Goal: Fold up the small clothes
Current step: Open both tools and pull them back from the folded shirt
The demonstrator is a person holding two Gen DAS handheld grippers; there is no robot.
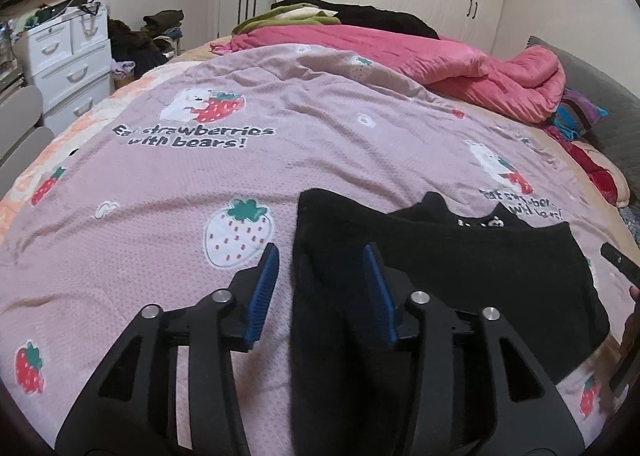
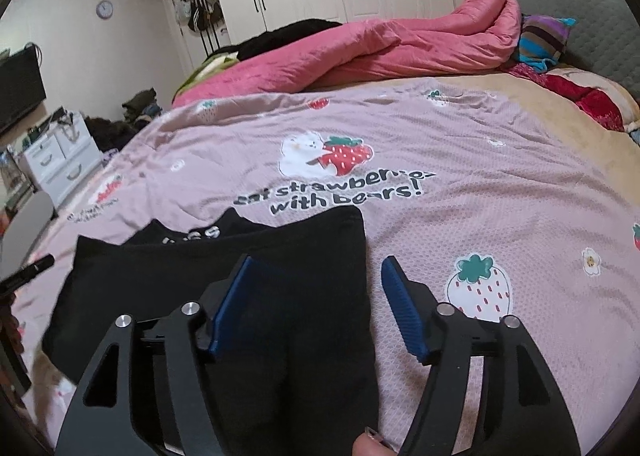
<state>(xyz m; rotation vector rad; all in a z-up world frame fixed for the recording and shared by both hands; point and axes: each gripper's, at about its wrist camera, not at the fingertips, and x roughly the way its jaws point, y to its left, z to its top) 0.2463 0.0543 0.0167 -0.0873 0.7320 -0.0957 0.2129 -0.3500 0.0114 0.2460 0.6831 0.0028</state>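
Left gripper (image 1: 320, 252): jaws apart, nothing clamped; it straddles the left edge of the black garment (image 1: 460, 268), one blue pad over the bedspread (image 1: 168, 216), the other over the cloth.
Black garment: lies folded on the strawberry-print bedspread near the bed's near edge, a white-printed layer peeking out at its far side; probably set flat so the fold holds.
Right gripper (image 2: 316, 268): jaws wide apart, empty; it straddles the garment's right edge, which suggests both sides were let go together.
Pink quilt (image 2: 360, 48): bunched along the bed's far edge, well apart, leaving folding room.
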